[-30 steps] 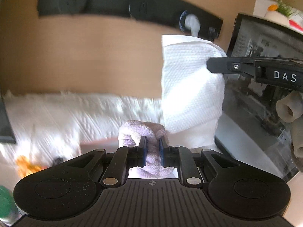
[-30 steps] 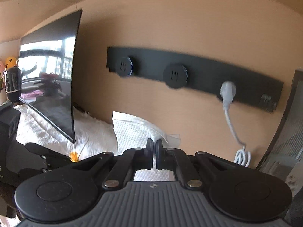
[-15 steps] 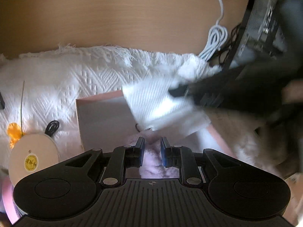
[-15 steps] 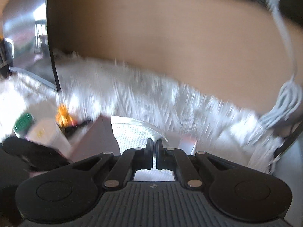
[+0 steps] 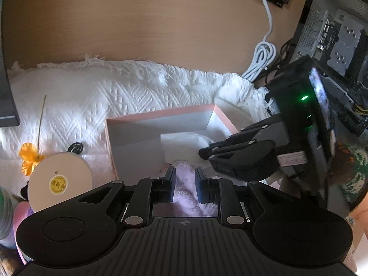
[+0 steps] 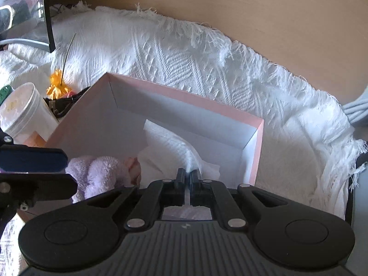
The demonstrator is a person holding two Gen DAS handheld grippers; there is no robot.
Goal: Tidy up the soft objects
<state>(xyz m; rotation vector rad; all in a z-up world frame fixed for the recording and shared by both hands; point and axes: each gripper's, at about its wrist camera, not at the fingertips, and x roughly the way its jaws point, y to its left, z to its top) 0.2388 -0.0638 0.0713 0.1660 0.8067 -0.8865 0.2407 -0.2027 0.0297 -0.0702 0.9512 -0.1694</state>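
A pink open box (image 5: 161, 112) (image 6: 184, 96) sits on the white woven cloth. My right gripper (image 6: 187, 176) is shut on a white paper towel (image 6: 170, 147) that lies inside the box; the towel also shows in the left wrist view (image 5: 184, 146). My left gripper (image 5: 185, 184) is shut on a lilac fluffy towel (image 5: 185, 186) at the box's near edge; the towel also shows in the right wrist view (image 6: 99, 172), beside the paper towel. The right gripper (image 5: 204, 154) shows in the left wrist view, over the box's right side.
A white round jar (image 5: 59, 181) (image 6: 25, 112) and an orange flower (image 5: 28, 157) lie left of the box. A white cable (image 5: 262, 57) and a computer case (image 5: 335, 34) are at the back right. A monitor edge (image 6: 47, 13) stands at the left. A wooden wall is behind.
Both grippers have come down from in front of the wall to the pink box. The paper towel has gone from hanging in the air to lying in the box.
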